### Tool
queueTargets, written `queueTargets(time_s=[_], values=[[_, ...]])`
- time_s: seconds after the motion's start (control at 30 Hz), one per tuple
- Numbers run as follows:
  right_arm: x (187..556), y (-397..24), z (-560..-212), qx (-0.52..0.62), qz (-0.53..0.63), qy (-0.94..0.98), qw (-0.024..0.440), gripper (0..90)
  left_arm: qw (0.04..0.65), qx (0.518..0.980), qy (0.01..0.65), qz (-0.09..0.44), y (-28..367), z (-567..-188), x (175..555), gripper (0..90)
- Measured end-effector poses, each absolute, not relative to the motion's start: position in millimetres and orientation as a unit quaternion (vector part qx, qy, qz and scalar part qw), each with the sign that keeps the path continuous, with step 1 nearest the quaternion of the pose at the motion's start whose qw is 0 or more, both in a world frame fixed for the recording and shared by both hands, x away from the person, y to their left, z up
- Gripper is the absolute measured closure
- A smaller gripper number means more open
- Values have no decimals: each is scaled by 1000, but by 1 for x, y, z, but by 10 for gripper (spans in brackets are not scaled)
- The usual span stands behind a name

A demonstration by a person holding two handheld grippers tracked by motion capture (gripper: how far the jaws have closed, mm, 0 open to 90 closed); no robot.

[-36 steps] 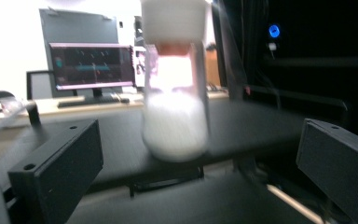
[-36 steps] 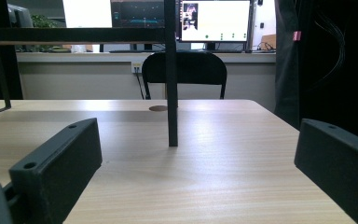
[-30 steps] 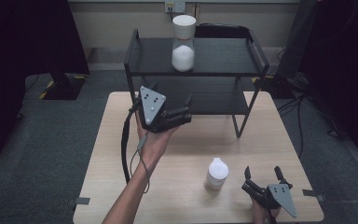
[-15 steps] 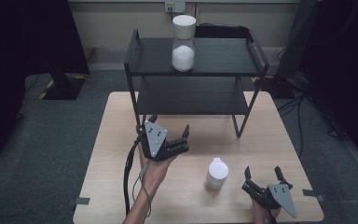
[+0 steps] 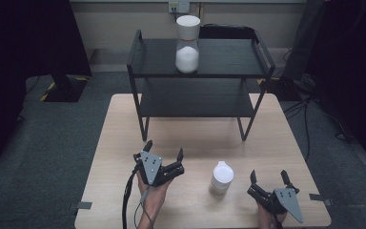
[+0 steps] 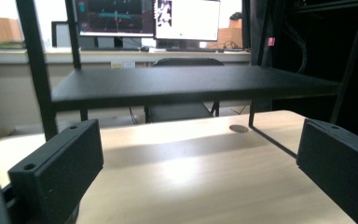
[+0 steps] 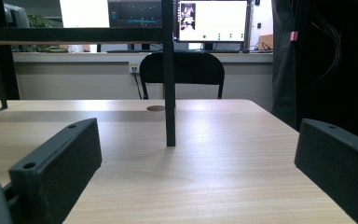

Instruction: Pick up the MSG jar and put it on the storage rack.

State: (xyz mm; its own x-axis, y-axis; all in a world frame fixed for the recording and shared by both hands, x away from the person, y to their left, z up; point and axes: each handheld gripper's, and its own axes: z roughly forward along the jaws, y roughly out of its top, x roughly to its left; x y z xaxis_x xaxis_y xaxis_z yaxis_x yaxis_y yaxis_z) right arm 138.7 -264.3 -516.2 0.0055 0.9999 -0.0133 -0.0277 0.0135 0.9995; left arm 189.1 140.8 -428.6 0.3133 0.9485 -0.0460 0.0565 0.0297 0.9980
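My left gripper (image 5: pixel 164 151) is held open low over the table's front left, its jaws wide apart with nothing between them (image 6: pixel 186 177). Near the front right corner my right gripper (image 5: pixel 269 175) rests open and empty (image 7: pixel 191 172). Between the two stands a small white lidded cup (image 5: pixel 222 177) on the wooden table (image 5: pixel 190 133). A black two-shelf rack (image 5: pixel 200 71) occupies the table's far half. On its top shelf stands a white hourglass-shaped container (image 5: pixel 188 44).
The rack's lower shelf (image 6: pixel 186 86) spans the left gripper view at mid height. One thin rack leg (image 7: pixel 168 74) rises ahead of the right gripper. A black chair (image 7: pixel 182 74) and monitors stand beyond the table. Dark carpet surrounds the table.
The left hand has drawn its gripper back from near the rack toward the table's front and lowered it. The right gripper and the cup have stayed in place.
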Motion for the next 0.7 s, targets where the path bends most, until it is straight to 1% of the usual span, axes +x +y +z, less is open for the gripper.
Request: queueTargets(time_s=[0.17, 0.27, 0.37, 0.5, 0.7], values=[[139, -264, -516, 491, 502, 495, 512, 0, 576, 562, 443, 394, 149, -447, 176, 16], [139, -264, -516, 491, 502, 495, 512, 0, 570, 566, 440, 402, 154, -459, 172, 13], [139, -264, -516, 491, 502, 495, 512, 0, 567, 561, 457, 394, 161, -469, 170, 0], [139, -264, -516, 491, 501, 495, 513, 0, 557, 559, 461, 406, 161, -480, 165, 0], [139, -263, -516, 492, 500, 495, 513, 0, 561, 537, 471, 417, 161, -495, 159, 0]])
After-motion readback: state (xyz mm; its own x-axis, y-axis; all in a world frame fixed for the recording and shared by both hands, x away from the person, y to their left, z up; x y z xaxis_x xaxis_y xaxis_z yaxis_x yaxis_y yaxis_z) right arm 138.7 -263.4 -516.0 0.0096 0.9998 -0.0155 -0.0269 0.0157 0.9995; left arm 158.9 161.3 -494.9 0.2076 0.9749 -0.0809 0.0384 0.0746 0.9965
